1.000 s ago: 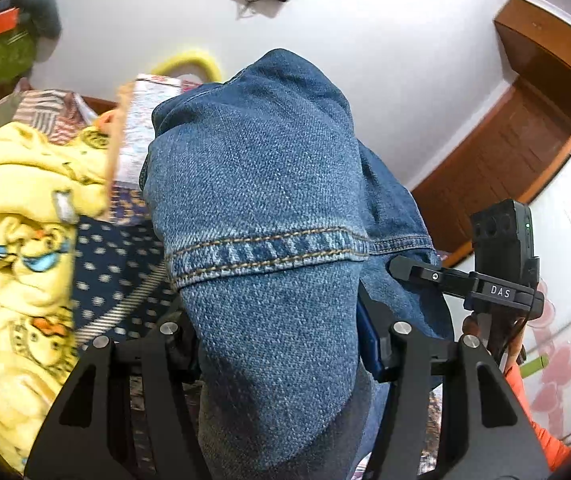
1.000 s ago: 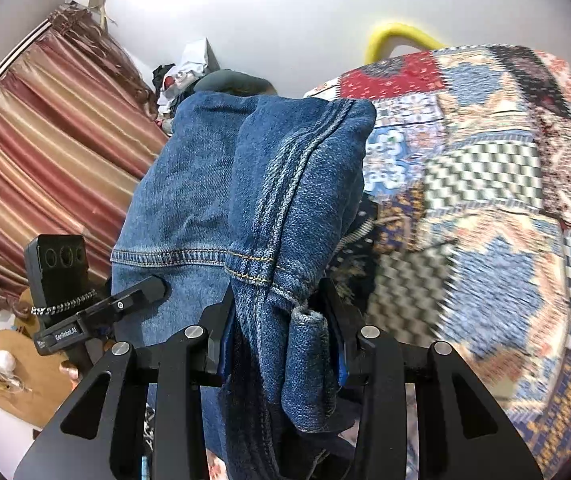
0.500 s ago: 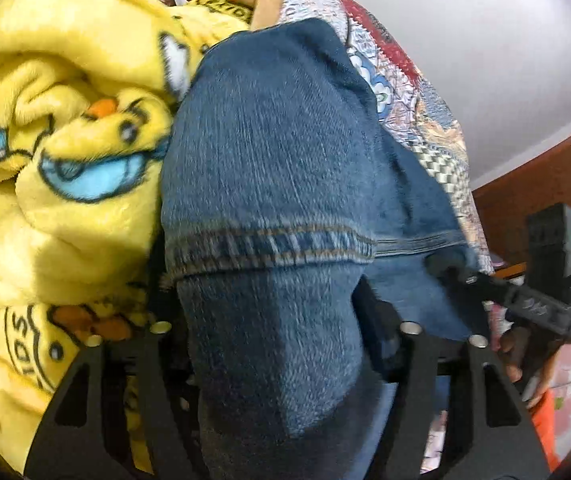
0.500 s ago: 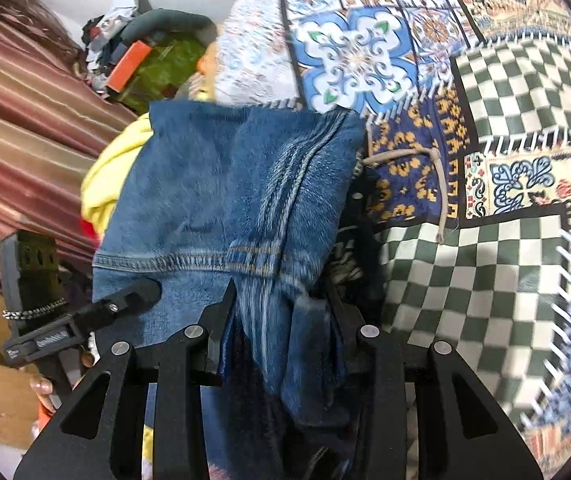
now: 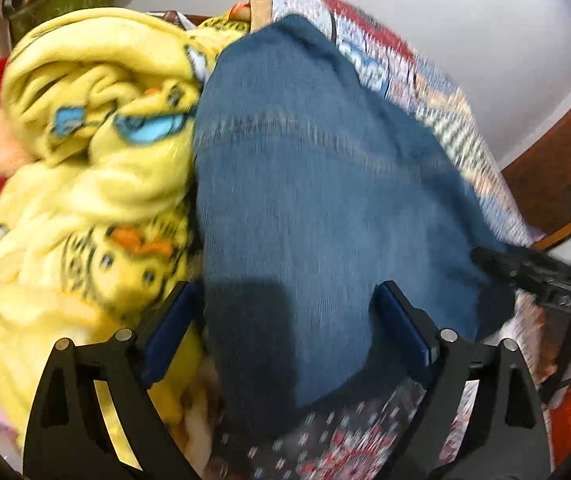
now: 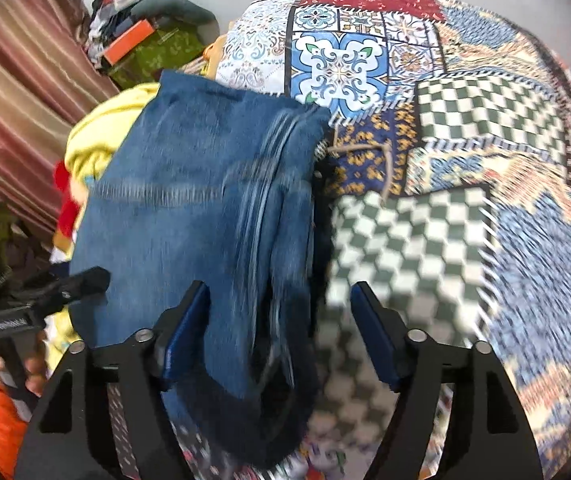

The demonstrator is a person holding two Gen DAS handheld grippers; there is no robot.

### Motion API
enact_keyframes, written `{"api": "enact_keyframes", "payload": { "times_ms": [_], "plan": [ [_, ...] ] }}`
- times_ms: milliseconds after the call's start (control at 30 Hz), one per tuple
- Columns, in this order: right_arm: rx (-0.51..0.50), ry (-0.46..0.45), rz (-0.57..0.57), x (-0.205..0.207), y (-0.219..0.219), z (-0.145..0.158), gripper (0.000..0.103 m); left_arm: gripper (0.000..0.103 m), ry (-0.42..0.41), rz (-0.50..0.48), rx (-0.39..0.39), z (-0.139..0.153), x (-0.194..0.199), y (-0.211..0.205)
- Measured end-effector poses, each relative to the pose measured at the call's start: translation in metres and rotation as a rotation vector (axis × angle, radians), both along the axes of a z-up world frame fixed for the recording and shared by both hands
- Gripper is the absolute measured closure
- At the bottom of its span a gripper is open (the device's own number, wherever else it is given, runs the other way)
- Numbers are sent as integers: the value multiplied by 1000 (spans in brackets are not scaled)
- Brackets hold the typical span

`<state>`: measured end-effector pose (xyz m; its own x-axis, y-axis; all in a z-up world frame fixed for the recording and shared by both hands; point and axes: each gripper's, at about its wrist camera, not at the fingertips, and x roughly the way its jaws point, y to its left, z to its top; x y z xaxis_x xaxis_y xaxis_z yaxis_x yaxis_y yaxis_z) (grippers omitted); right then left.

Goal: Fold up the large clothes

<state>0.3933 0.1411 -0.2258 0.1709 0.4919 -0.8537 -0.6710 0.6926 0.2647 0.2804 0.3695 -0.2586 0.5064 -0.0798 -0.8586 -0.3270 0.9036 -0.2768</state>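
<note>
Patchwork bedspread (image 6: 465, 240): covered the bed, checked and tiled panels, bare to the right of the denim. Yellow cartoon-print blanket (image 5: 97, 184): heaped in a loose mound, touching the denim's left edge in the left wrist view. Folded jeans (image 5: 317, 208): blue denim bundle, lying on the bedspread between blanket and open quilt, motion-blurred in both views. Left tongs (image 5: 285, 332): jaws had just been opening, stood wide, denim between them but pads clear of the cloth. Right tongs (image 6: 281, 344): jaws likewise just opening, apart, the bundle's thick seamed edge between them, not pinched. Risk, as judged: released so near the soft blanket mound, the bundle could slump or unroll; a pad catching the seam on withdrawal could drag the fold open.
</note>
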Motion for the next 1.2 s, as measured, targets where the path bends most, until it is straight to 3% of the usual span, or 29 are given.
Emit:
{"api": "enact_keyframes", "payload": {
  "times_ms": [167, 333, 500, 600, 767, 1000, 1200],
  "plan": [
    [-49, -22, 8, -33, -23, 2, 30, 12, 6, 30, 49, 4, -35, -20],
    [-13, -72, -4, -62, -44, 32, 30, 12, -49, 33, 144, 44, -69, -44],
    [131, -187, -17, -101, -70, 104, 30, 12, -236, 34, 232, 123, -106, -76],
    [234, -278, -19, -129, -87, 151, 30, 12, -395, 37, 292, 182, -135, -100],
    [391, -450, -8, -183, -115, 216, 30, 12, -603, 47, 384, 247, -183, -142],
    [567, -589, -8, -249, -147, 257, 30, 12, -816, 96, 507, 281, -257, -201],
    [573, -714, -61, -282, -160, 258, 26, 11, -888, 112, 562, 282, -285, -231]
  ]
}}
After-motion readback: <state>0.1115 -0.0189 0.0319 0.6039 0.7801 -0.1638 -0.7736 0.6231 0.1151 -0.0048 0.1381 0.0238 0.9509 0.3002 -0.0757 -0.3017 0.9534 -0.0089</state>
